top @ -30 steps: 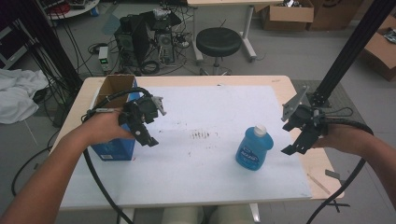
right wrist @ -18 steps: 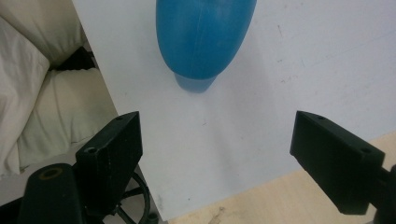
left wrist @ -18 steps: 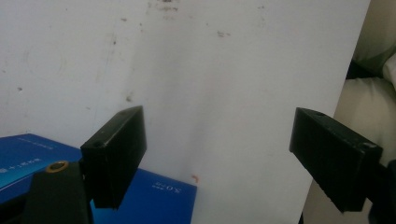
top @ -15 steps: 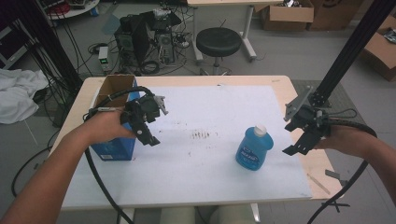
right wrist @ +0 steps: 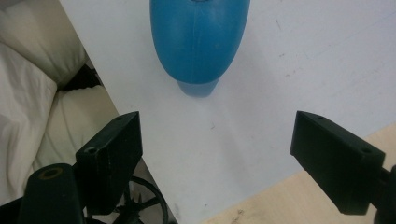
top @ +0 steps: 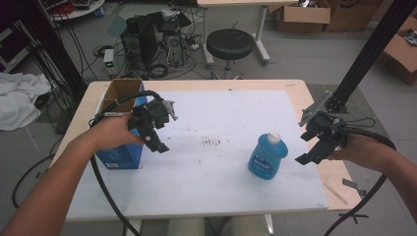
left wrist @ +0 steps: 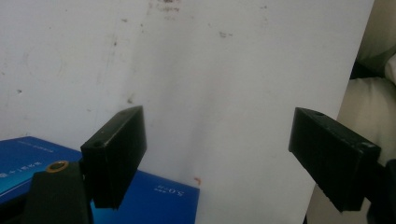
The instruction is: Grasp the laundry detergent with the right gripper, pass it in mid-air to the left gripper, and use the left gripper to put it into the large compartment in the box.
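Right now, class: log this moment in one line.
left hand-held gripper: open, by blue box | right hand-held gripper: open, near blue bottle

Bottle (top: 267, 158): translucent blue body, white cap, blue label with white lettering. Box (top: 119, 129): blue sides with white print, brown cardboard interior. Left gripper (top: 158, 143) and right gripper (top: 309, 156): black jaws, black cables, grey top plate. Surface (top: 300, 93): pale wood edge. Sheet (top: 221, 118) covering it: white, marked with dark specks and smudges at centre.
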Demonstrator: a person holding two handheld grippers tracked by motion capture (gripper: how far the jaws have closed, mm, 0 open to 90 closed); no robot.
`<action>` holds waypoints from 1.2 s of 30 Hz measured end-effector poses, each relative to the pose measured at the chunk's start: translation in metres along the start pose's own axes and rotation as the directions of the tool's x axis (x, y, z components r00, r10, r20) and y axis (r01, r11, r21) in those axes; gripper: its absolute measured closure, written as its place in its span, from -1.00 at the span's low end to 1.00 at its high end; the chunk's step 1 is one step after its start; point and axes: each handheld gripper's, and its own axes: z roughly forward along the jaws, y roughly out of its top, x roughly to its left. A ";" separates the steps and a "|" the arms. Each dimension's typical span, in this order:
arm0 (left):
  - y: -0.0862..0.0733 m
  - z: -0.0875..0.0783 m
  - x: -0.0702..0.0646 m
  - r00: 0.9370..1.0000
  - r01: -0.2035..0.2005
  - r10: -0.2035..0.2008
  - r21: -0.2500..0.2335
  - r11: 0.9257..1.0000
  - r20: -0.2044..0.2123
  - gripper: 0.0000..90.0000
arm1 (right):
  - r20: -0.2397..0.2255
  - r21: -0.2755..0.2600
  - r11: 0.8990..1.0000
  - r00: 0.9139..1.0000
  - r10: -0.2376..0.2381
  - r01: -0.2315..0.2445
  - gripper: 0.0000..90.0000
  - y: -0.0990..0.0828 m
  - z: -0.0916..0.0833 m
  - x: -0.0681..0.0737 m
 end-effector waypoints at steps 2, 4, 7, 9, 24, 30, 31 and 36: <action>0.000 0.000 0.000 1.000 0.000 0.000 0.002 1.000 0.000 -0.56 | -0.005 -0.004 1.000 1.000 0.018 -0.018 -0.63 -0.001 0.001 0.001; -0.001 0.000 0.000 1.000 0.001 -0.001 -0.001 1.000 -0.001 -0.56 | -0.010 -0.010 0.999 0.999 0.033 -0.033 -0.63 -0.002 0.001 0.002; -0.001 0.000 0.000 1.000 0.002 -0.002 0.001 1.000 -0.003 -0.56 | -0.011 -0.018 0.998 0.998 0.054 -0.055 -0.63 -0.004 0.001 0.002; -0.001 0.000 0.000 1.000 0.002 -0.002 0.003 1.000 -0.004 -0.56 | -0.022 -0.025 0.997 0.997 0.075 -0.076 -0.62 -0.006 0.002 0.003; 0.000 0.001 0.000 1.000 0.003 -0.003 0.007 1.000 -0.002 -0.54 | -0.027 -0.111 0.981 0.988 0.155 -0.157 -0.62 -0.024 0.014 0.005; 0.000 0.003 0.001 1.000 0.005 -0.005 0.011 1.000 0.002 -0.54 | -0.016 -0.206 0.964 0.986 0.168 -0.168 -0.62 -0.033 0.022 0.006; 0.000 0.003 0.001 1.000 0.005 -0.005 0.010 1.000 0.002 -0.54 | -0.018 -0.218 0.961 0.985 0.170 -0.170 -0.62 -0.034 0.023 0.006; 0.000 0.004 0.001 1.000 0.006 -0.006 0.010 1.000 0.003 -0.54 | -0.023 -0.261 0.951 0.986 0.168 -0.168 -0.63 -0.037 0.025 0.006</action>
